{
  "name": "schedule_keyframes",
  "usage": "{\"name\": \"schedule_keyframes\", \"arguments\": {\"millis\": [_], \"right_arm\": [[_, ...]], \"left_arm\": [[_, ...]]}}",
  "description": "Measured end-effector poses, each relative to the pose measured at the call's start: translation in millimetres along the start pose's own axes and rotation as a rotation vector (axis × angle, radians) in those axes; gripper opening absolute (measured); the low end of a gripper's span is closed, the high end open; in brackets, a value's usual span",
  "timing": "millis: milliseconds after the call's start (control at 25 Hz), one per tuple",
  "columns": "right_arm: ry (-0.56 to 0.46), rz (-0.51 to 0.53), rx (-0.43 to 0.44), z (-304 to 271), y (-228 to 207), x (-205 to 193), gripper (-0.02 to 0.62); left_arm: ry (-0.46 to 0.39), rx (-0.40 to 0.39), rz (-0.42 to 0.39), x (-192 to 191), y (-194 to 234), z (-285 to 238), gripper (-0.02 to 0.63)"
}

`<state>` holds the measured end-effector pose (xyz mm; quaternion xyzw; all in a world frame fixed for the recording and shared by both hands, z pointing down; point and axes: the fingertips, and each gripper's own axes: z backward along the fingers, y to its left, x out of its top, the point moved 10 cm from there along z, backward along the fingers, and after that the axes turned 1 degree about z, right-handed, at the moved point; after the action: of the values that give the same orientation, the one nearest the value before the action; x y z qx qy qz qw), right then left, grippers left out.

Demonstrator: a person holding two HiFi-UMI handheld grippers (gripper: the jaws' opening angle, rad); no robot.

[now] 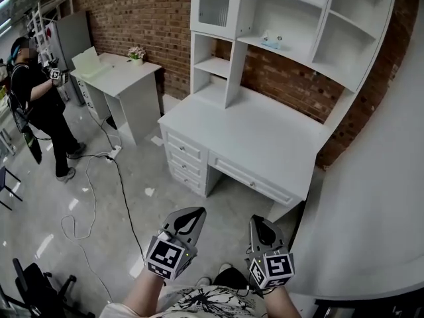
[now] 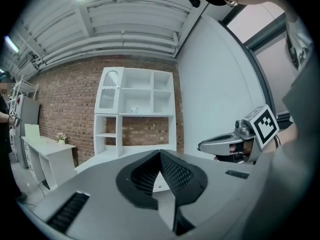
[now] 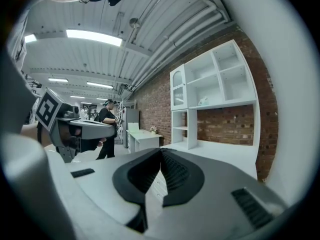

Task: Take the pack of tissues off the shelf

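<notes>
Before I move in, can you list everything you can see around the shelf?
pack of tissues: one, pale, on a hutch shelf, upper right
desk with hutch: one, white, against the brick wall, straight ahead
small desk: one, white, back left
flower pot: one, pinkish blooms, on the small desk
box or folder: one, pale green, on the small desk's left end
power strip: one, white, on the floor by the small desk
person: one, dark clothes, standing far left
left gripper: one, grey, shut and empty, low in front of the desk
right gripper: one, grey, shut and empty, beside the left gripper
</notes>
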<state>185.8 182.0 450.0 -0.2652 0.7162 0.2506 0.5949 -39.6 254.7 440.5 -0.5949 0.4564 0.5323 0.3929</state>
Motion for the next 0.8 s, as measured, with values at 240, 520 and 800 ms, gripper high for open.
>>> {"name": "schedule_keyframes", "arguments": {"millis": [240,520,800], "right_arm": [[0.010,0.014,0.041,-66,-18,1,0.006],[-0.001,0.012,0.086,-170,-60,13,0.008],[-0.018,0.013,0.083,-282,-127,42,0.008]], "left_arm": [[-0.005,0.045,0.005,-3,42,-35,0.015],[0.002,0.099,-0.006,6,112,-106,0.015],[-0.003,0.123,-0.011,32,188,-210,0.015]]}}
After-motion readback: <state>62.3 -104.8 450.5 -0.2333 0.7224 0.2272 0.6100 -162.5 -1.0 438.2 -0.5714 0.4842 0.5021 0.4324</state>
